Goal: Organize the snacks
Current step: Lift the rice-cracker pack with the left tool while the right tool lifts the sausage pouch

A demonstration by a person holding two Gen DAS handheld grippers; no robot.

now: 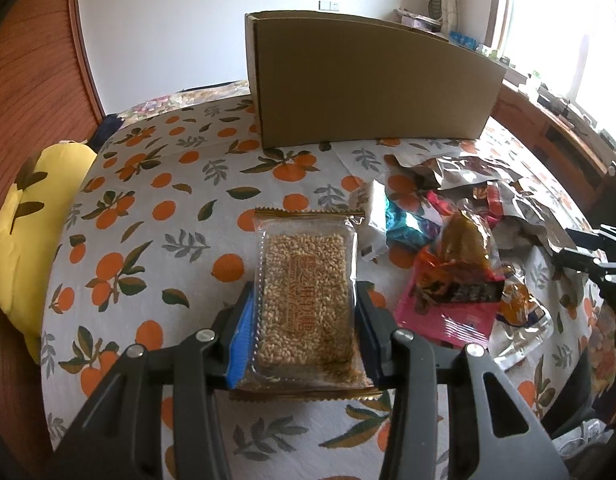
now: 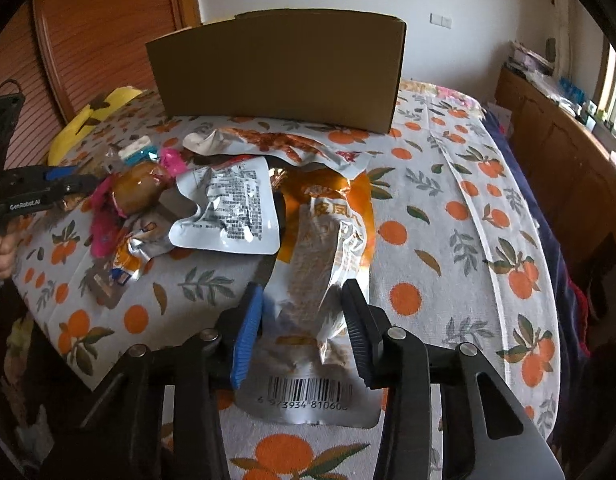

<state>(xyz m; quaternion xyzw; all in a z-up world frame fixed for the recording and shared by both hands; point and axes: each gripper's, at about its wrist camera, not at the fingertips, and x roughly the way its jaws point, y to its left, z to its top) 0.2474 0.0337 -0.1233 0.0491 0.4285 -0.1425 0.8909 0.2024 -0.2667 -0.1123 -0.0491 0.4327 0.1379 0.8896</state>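
Note:
In the left wrist view my left gripper (image 1: 305, 304) is shut on a clear-wrapped puffed-grain bar (image 1: 305, 280) and holds it over the orange-print cloth. A brown cardboard box (image 1: 368, 84) stands behind it. A heap of snack packets (image 1: 460, 248) lies to the right. In the right wrist view my right gripper (image 2: 301, 304) has its fingers on both sides of an orange-and-silver snack pouch (image 2: 324, 248), gripping its crumpled middle. The box (image 2: 279, 72) stands at the far side. The left gripper (image 2: 47, 188) shows at the left edge.
A yellow cushion (image 1: 23, 240) lies off the table's left side. A wooden cabinet (image 2: 564, 152) with clutter runs along the right under a window. A silver pouch (image 2: 227, 208), a round brown snack (image 2: 141, 190) and pink wrappers (image 2: 103, 216) lie in the heap.

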